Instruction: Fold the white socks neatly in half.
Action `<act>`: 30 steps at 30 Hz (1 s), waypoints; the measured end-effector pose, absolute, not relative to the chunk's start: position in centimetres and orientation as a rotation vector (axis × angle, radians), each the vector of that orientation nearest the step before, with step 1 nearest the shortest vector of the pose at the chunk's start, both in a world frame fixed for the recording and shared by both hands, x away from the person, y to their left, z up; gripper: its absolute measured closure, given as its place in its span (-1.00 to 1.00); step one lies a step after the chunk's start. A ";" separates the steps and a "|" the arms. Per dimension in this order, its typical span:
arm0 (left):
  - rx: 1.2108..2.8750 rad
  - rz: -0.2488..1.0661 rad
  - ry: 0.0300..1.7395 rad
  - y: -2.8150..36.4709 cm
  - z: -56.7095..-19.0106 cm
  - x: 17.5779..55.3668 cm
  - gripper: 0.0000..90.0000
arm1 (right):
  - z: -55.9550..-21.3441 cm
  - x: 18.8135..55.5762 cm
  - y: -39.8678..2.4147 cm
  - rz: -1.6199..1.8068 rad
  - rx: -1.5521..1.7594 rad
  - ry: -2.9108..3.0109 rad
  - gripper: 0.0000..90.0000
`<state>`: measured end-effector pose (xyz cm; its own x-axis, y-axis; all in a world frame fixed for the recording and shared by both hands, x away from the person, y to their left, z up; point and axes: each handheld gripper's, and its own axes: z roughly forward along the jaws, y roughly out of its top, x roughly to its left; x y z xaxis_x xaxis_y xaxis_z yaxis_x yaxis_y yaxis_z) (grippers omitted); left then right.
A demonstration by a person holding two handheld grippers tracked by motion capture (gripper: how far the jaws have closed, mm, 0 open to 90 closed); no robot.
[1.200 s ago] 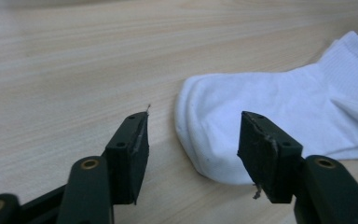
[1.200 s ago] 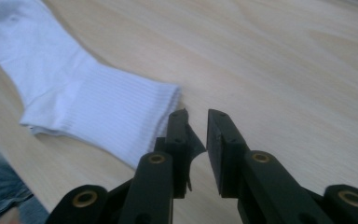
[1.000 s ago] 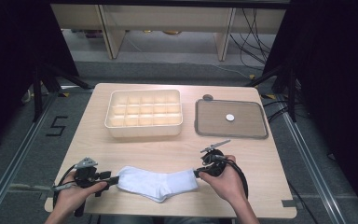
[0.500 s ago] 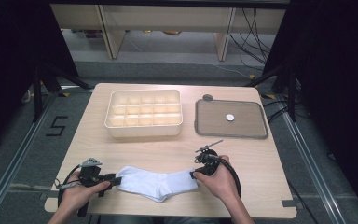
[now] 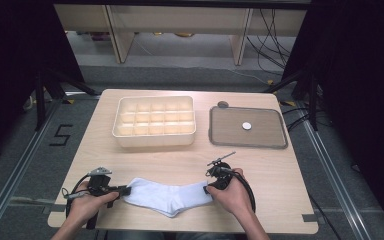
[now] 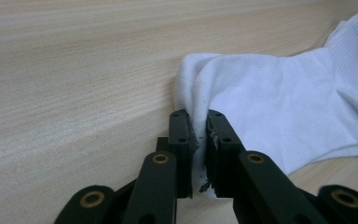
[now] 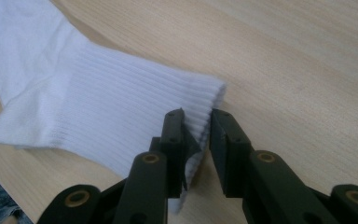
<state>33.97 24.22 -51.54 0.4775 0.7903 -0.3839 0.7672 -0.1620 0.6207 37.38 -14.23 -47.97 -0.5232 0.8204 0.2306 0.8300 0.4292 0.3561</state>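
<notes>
A white sock (image 5: 167, 197) lies flat on the wooden table (image 5: 180, 155) near its front edge. My left gripper (image 5: 122, 191) is shut on the toe end, and the fabric (image 6: 279, 107) is pinched tightly between its jaws (image 6: 198, 121). At the other end, my right gripper (image 5: 207, 189) has its jaws around the ribbed cuff (image 7: 121, 107). The cuff edge is creased between the fingertips (image 7: 196, 122), with a small gap on one side.
A cream compartment tray (image 5: 154, 134) stands at the middle back of the table. To its right is a grey flat tray (image 5: 220, 131) with a small white disc (image 5: 247, 126) in it. Dark floor and cables surround the table.
The right hand has shifted slightly to the left and the left hand a little inward. The sock stays stretched on the table between the two grippers.
</notes>
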 end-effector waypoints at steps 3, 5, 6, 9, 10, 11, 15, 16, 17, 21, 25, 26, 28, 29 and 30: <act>1.921 0.026 1.298 24.3 -51.5 34.0 0.83 | -48.0 37.3 -14.3 -0.678 -1.525 -2.635 0.69; 1.911 0.016 1.300 24.3 -51.4 34.0 0.84 | -48.0 37.3 -14.1 -0.663 -1.547 -2.632 0.69; 1.907 0.013 1.298 24.3 -51.3 33.9 0.84 | -48.1 37.4 -14.2 -0.676 -1.513 -2.653 0.69; 1.894 0.006 1.290 24.4 -51.0 33.9 0.84 | -48.0 37.3 -14.1 -0.665 -1.548 -2.632 0.69; 1.892 0.003 1.289 24.4 -50.9 33.9 0.84 | -48.0 37.3 -14.1 -0.668 -1.541 -2.638 0.69; 1.890 0.001 1.285 24.4 -50.6 34.0 0.84 | -48.0 37.3 -14.1 -0.669 -1.541 -2.637 0.69; 1.880 -0.012 1.282 24.3 -50.3 33.9 0.84 | -48.1 37.3 -14.1 -0.671 -1.541 -2.635 0.69; 1.878 -0.013 1.276 24.3 -50.2 33.9 0.84 | -48.1 37.4 -14.2 -0.676 -1.526 -2.646 0.69; 1.878 -0.018 1.274 24.4 -50.0 33.9 0.84 | -48.1 37.4 -14.2 -0.678 -1.522 -2.650 0.69; 1.874 -0.024 1.259 24.3 -49.6 34.0 0.85 | -48.1 37.3 -14.1 -0.676 -1.546 -2.635 0.69; 1.866 -0.024 1.250 24.1 -49.3 33.9 0.85 | -48.1 37.3 -14.1 -0.678 -1.552 -2.629 0.68; 1.863 -0.027 1.246 24.1 -49.2 33.9 0.85 | -48.1 37.3 -14.0 -0.683 -1.549 -2.624 0.68; 1.863 -0.032 1.238 24.0 -49.0 33.9 0.85 | -48.1 37.3 -14.1 -0.687 -1.545 -2.623 0.68; 1.858 -0.038 1.237 24.0 -49.0 33.9 0.85 | -48.1 37.3 -14.1 -0.686 -1.547 -2.623 0.67; 1.854 -0.042 1.233 24.0 -48.9 33.9 0.85 | -48.1 37.3 -14.1 -0.685 -1.548 -2.625 0.67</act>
